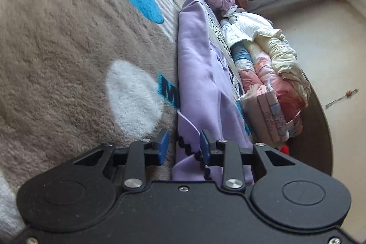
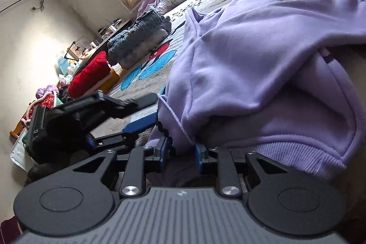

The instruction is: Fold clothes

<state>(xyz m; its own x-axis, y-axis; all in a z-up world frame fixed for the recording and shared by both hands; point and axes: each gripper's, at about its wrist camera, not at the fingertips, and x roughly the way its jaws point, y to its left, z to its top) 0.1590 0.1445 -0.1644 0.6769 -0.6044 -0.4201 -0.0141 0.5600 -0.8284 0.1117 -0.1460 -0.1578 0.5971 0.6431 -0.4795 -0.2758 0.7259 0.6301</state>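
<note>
Both of my wrist cameras sit low over the bed's grey cartoon-print plush blanket (image 1: 57, 38), close up, and share the lilac fleece sweatshirt (image 1: 199, 74) (image 2: 263, 56); my right view also catches the left claw (image 2: 146, 111).

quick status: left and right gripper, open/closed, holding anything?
Left gripper: open, jaws straddling the edge of the lilac sweatshirt, not clamped.
Right gripper: open, at the sweatshirt's hem, nothing held.
</note>
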